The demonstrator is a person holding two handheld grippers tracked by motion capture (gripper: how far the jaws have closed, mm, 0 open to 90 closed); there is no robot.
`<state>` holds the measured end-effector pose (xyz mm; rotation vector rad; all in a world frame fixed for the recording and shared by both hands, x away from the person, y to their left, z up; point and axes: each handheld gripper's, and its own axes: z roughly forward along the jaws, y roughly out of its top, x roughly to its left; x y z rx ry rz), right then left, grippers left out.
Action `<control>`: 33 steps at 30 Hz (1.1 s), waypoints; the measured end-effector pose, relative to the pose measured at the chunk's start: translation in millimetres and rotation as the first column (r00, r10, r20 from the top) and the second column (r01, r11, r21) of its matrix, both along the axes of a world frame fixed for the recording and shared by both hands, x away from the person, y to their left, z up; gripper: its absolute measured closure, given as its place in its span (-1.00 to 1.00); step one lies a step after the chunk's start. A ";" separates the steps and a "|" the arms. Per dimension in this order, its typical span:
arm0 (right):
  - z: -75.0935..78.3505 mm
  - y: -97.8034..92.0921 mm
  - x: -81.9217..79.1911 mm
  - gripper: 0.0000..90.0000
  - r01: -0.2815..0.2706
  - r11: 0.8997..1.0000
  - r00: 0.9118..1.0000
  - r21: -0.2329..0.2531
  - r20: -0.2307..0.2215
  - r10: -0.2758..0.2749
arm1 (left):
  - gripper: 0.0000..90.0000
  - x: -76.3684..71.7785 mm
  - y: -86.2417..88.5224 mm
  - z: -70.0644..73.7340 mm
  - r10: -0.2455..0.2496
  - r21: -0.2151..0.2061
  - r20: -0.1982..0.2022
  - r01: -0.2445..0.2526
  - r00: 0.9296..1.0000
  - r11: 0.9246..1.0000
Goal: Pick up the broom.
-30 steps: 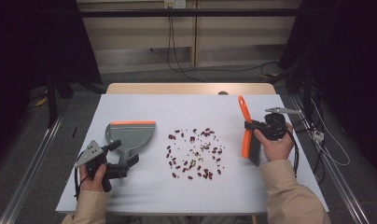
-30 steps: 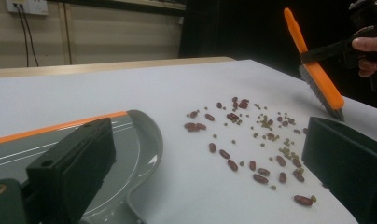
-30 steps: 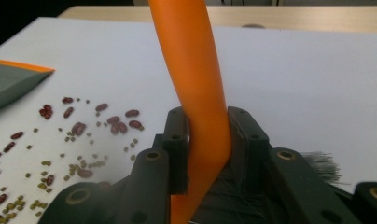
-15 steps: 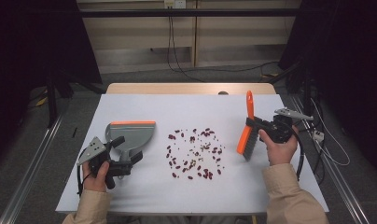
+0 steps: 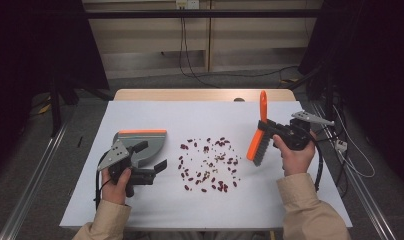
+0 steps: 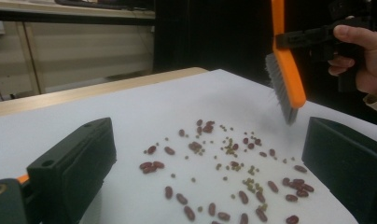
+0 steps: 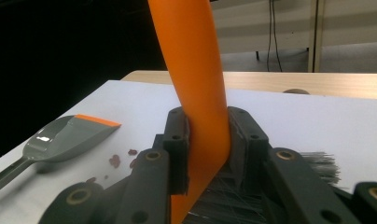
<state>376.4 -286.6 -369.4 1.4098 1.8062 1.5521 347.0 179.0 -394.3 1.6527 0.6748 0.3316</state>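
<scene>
The work in hand was sweeping scattered beans into a dustpan, and it stood at an early stage. The right gripper (image 5: 276, 131) had the brush (image 5: 257, 140) secured: in the right gripper view its fingers (image 7: 177, 140) were pinched against both sides of the orange handle, with the bristles below them. In the high view the brush hung tilted above the tabletop (image 5: 140, 112), clear of the surface, just beside the right edge of the bean patch; the left gripper view likewise showed the bristles raised above the nearest beans. The beans (image 5: 208, 164), dark red with some smaller greenish ones, lay spread over the middle of the tabletop, and none appeared gathered into a pile. The dustpan (image 5: 146, 142), grey with an orange lip, rested flat toward the left side of the tabletop, its lip pointing to the far edge, not at the beans, and no beans were visible in it. The left gripper (image 5: 152, 162) sat at the near end of the dustpan with its fingers (image 6: 74, 163) spread and nothing between them. Remaining, by this judgement: grasping and orienting the dustpan, lowering the brush, and sweeping the whole patch in.
</scene>
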 end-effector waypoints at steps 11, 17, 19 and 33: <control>6.9 33.2 7.1 0.59 -0.053 0.998 0.998 0.014 0.016 0.053 | -0.94 7.9 -20.4 4.5 -0.044 -0.018 -0.013 0.044 0.999 0.999; 12.5 52.9 10.2 0.59 -0.094 0.995 0.995 0.022 0.030 0.093 | -0.94 11.4 -34.3 4.7 -0.069 -0.010 -0.022 0.069 0.997 0.998; 12.8 58.0 11.3 0.58 -0.103 0.994 0.994 0.022 0.035 0.102 | -0.94 12.9 -38.0 4.3 -0.076 -0.006 -0.027 0.076 0.997 0.997; 12.9 87.9 16.1 0.58 -0.150 0.989 0.988 0.010 0.037 0.149 | -0.94 21.1 -58.7 0.3 -0.091 -0.002 -0.059 0.091 0.994 0.996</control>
